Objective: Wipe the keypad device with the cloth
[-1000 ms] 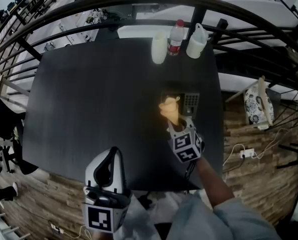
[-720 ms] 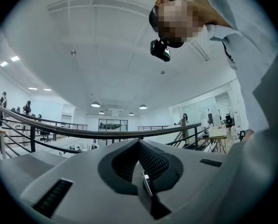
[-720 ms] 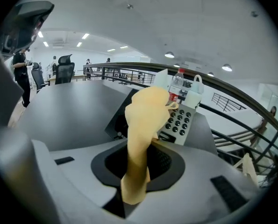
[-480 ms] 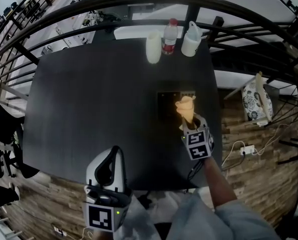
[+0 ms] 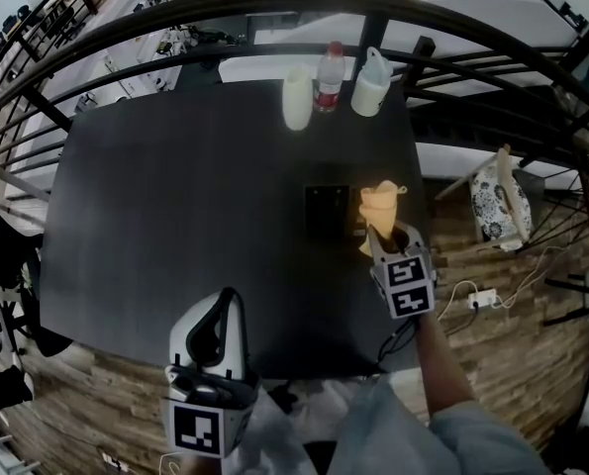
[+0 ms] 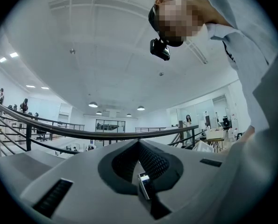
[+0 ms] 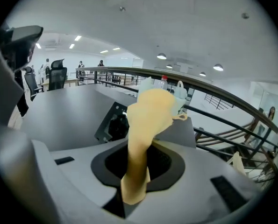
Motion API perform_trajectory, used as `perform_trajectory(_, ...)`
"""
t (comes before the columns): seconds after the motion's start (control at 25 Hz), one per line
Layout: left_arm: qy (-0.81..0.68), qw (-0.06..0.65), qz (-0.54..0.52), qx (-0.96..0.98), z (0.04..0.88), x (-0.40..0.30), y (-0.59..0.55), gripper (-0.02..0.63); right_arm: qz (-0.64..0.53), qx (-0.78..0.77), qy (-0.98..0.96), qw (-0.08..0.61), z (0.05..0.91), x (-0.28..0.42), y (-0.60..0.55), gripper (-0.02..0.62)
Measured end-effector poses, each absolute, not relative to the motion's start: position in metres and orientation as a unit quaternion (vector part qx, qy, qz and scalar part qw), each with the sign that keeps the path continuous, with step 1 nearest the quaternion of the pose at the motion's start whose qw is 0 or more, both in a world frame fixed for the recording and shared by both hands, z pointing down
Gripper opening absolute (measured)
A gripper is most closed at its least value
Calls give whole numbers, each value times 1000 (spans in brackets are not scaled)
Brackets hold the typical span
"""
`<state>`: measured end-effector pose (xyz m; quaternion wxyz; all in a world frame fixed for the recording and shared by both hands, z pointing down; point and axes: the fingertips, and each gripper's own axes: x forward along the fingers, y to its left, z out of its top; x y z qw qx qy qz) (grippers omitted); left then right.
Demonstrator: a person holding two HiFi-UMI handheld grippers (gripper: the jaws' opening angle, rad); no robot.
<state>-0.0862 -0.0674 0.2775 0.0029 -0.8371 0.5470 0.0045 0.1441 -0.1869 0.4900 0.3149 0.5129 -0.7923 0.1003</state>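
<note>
Head view: right gripper (image 5: 381, 237) pinches the yellow cloth (image 5: 381, 204), bunched at the right end of the keypad device (image 5: 327, 211) on the desk (image 5: 175, 186); I'd press lower and drag flat across the keys; left gripper view: left gripper (image 6: 139, 171) closed on nothing, aimed upward; right gripper view: device looks dark, flat, just left of the cloth.

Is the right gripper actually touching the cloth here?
Touching: the right gripper view shows the right gripper clamped shut on the cloth, whose lower end sits squeezed in its grip.
</note>
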Motion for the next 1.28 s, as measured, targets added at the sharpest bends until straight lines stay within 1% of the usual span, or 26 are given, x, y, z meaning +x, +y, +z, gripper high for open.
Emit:
perform_trajectory(0.12,548,3,6,-836,278,-88,-69,12,103,491,-816,287,470,121,-197,71)
perform_trajectory(0.24,550,4,7,-835,278,-90,-68,12,93,469,-835,273,457,91,-209,71)
perform_trajectory(0.4,551,5,8,-834,276,-90,-70,12,83,435,-850,286,453,53,-224,71)
perform_trajectory(0.6,557,5,4,-830,278,-98,-67,12,98,395,-858,313,470,14,-232,70)
perform_trajectory(0.72,560,5,3,-828,278,-100,-67,12,106,388,-855,326,479,11,-238,71)
perform_trajectory(0.92,563,5,5,-827,279,-106,-66,12,114,393,-854,321,480,15,-239,71)
perform_trajectory(1.28,549,2,5,-836,280,-94,-69,12,136,432,-836,309,477,58,-246,71)
